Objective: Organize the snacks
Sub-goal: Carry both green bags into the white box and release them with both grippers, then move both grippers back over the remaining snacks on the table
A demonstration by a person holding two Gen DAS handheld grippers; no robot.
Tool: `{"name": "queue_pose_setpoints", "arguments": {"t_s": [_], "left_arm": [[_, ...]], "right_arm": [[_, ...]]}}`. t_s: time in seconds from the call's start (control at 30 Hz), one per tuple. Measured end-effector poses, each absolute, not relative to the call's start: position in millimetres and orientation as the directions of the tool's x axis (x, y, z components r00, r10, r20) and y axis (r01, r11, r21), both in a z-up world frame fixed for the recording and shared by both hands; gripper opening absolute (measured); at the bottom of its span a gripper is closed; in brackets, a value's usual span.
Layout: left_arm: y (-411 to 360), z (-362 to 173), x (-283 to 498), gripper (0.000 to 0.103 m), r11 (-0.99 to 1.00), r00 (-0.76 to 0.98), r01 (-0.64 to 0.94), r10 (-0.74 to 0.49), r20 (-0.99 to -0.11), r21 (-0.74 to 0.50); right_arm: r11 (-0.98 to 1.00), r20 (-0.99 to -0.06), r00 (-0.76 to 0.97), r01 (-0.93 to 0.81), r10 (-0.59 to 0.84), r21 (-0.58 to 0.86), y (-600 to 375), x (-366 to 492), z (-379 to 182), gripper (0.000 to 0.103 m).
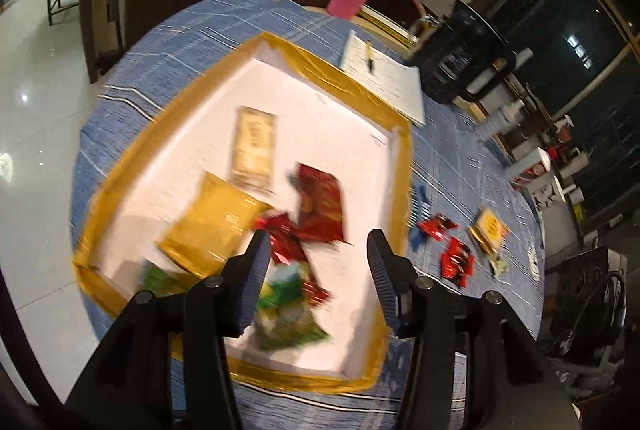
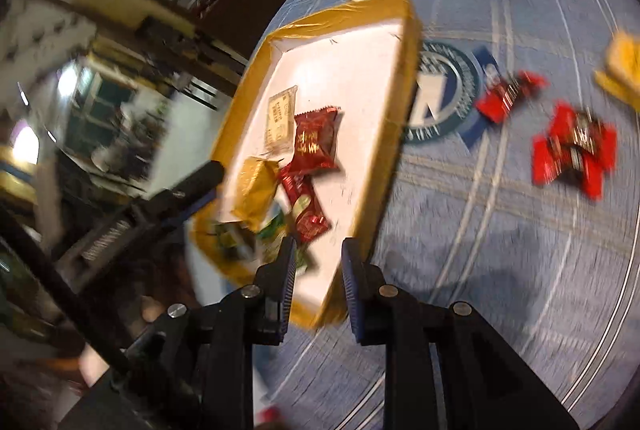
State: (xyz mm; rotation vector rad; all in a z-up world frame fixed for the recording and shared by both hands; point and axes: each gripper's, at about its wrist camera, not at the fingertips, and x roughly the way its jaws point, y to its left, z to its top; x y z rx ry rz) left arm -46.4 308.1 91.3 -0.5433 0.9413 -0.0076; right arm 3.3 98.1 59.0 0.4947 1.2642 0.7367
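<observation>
- Step in hand, as I'm reading it: both grippers are hanging over the tray (image 1: 248, 48) w/ nothing in them, so next pick is likely from the loose packets out on the worktop (image 2: 500, 250).
- To do it well: I'd be going for the single red packet (image 2: 508, 94) nearest the tray's edge first, coming down w/ the fingers either side of its short width, then dropping it onto bare white floor of the tray, not on the pile.
- Risk: the red pair (image 2: 572, 150) is overlapping; pinching one may be dragging the other.
- Left gripper (image 1: 316, 250): fingers standing moderately apart, empty, hovering above the green packet (image 1: 288, 314) and small red ones; no contact showing.
- Right gripper (image 2: 318, 254): fingers narrowly apart, empty, hanging over the tray's near corner.
- Snacks: yellow (image 1: 212, 226), dark red (image 1: 322, 206), tan (image 1: 254, 146) packets are lying in the tray; a yellow packet (image 1: 489, 230) is also waiting on the worktop.
</observation>
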Motion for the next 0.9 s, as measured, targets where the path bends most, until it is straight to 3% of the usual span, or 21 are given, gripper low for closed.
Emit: {"name": "queue_pose_setpoints", "arguments": {"t_s": [0.27, 0.33, 0.43, 0.53, 0.6, 0.67, 0.77, 0.9], "left_arm": [[240.7, 95.7, -46.3, 0.052, 0.876, 0.583, -0.156, -0.291, -0.759, -0.456], [223.3, 96.4, -45.5, 0.052, 0.881, 0.575, -0.135, -0.303, -0.760, -0.454], [194.0, 97.9, -41.2, 0.052, 0.896, 0.560, -0.094, -0.314, -0.767, -0.435], [168.6, 99.7, -37.6, 0.055, 0.921, 0.547, -0.052, -0.298, -0.782, -0.387], [155.5, 99.9, -35.5, 0.056, 0.936, 0.542, -0.026, -0.281, -0.792, -0.350], [145.4, 99.1, -37.3, 0.056, 0.946, 0.538, -0.006, -0.269, -0.799, -0.323], [135.9, 96.7, -36.9, 0.058, 0.951, 0.526, 0.019, -0.272, -0.806, -0.309], [129.3, 90.8, -34.5, 0.058, 0.950, 0.508, 0.027, -0.280, -0.814, -0.310]], "right_arm": [[0.482, -0.475, 0.203, 0.021, 0.856, 0.876, -6.5, -8.4, 50.3, 0.023], [0.491, -0.482, 0.242, 0.027, 0.842, 0.871, -29.2, -10.3, 53.5, 0.023], [0.595, -0.569, 0.297, 0.005, 0.767, 0.804, -55.8, -10.2, 61.6, 0.024], [0.786, -0.728, 0.349, -0.046, 0.591, 0.616, -76.3, -3.5, 69.6, 0.024], [0.923, -0.821, 0.430, -0.087, 0.375, 0.375, -88.5, 1.7, 76.8, 0.024], [0.985, -0.842, 0.512, -0.100, 0.172, 0.141, -102.9, 7.9, 80.2, 0.024], [0.974, -0.774, 0.619, -0.064, -0.131, -0.217, -131.0, 26.6, 84.2, 0.023], [0.811, -0.556, 0.683, 0.093, -0.474, -0.577, -173.0, 61.9, 97.0, 0.021]]}}
